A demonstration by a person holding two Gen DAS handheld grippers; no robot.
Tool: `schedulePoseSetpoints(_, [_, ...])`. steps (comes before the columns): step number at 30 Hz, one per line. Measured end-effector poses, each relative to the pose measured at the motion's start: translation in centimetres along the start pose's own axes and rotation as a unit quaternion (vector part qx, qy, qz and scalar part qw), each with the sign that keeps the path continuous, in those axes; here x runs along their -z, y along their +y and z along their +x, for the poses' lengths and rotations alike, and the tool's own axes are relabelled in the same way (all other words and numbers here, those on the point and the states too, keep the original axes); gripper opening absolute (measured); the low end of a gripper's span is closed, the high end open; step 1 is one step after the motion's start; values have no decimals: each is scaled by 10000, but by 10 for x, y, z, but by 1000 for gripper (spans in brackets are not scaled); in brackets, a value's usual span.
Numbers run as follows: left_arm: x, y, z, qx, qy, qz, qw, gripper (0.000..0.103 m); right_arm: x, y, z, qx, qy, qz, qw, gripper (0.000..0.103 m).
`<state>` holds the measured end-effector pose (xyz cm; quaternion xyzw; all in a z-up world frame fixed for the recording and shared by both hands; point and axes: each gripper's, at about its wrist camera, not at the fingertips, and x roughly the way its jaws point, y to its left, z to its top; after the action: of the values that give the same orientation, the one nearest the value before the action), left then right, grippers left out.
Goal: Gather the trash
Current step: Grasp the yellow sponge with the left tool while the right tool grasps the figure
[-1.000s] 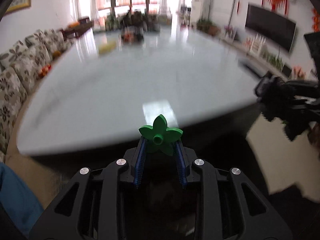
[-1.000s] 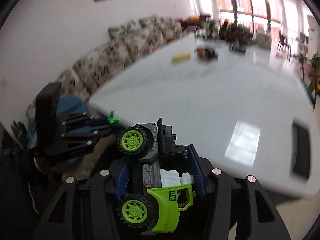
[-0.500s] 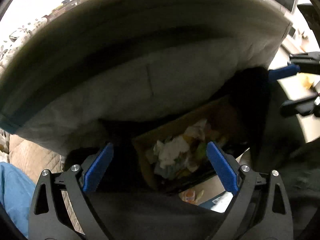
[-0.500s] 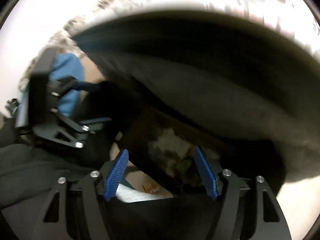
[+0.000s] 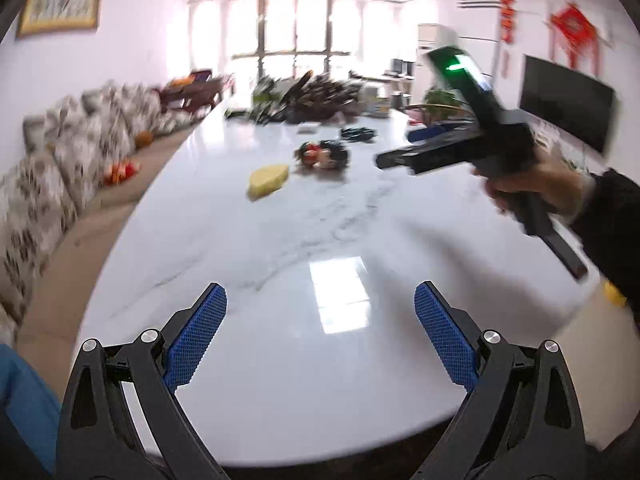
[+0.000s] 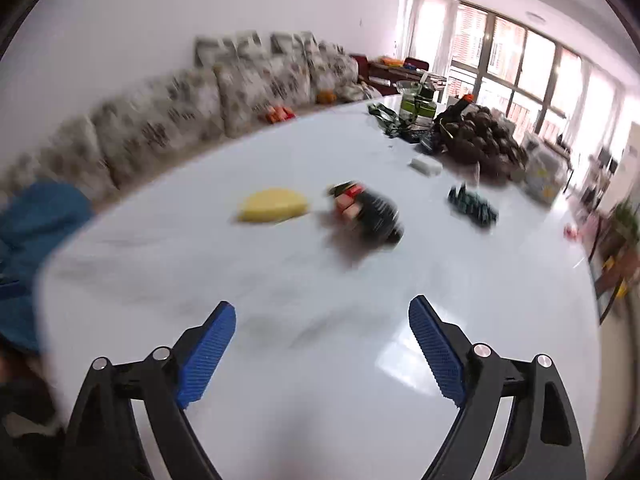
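Both tongs, left [image 5: 320, 320] and right [image 6: 322, 344], dropped their toys, now empty.

Black skeletal linkage arms with silver screws behind them carry blue ribbed fingers [image 5: 196, 338] on both grippers, and the person wears a black sleeve [image 5: 612, 216].

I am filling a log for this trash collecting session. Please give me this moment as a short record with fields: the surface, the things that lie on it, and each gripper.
surface: glossy white marble-look table
nearest item: pale yellow wedge-shaped piece, blurred
next item: dark toy with red parts, just beyond the wedge
far end: dark brown heap
left gripper: open, nothing between the blue pads
right gripper: jaws opening, nothing between them
beside table: floral-patterned sofa
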<state>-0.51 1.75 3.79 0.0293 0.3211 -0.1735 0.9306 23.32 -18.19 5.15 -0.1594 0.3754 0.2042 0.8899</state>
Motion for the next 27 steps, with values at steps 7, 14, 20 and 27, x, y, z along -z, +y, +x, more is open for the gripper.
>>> schedulePoseSetpoints(7, [-15,41,47,-305,231,-403,9985,93,-46,-37,125,-122,846,-73,9963,87])
schedulePoseSetpoints(14, [-54,47,111,-899,197,29,9957,93,-16,-62,118,-982,741,1093,9864,60])
schedulePoseSetpoints(20, [-104,69,227,-886,866,-14,9923,93,34,-65,72,-1189,815,1387,9798,60])
schedulePoseSetpoints(27, [-108,66,254,-801,1219,-312,9888,41,86,-59,24,-1031,850,1381,9814,60])
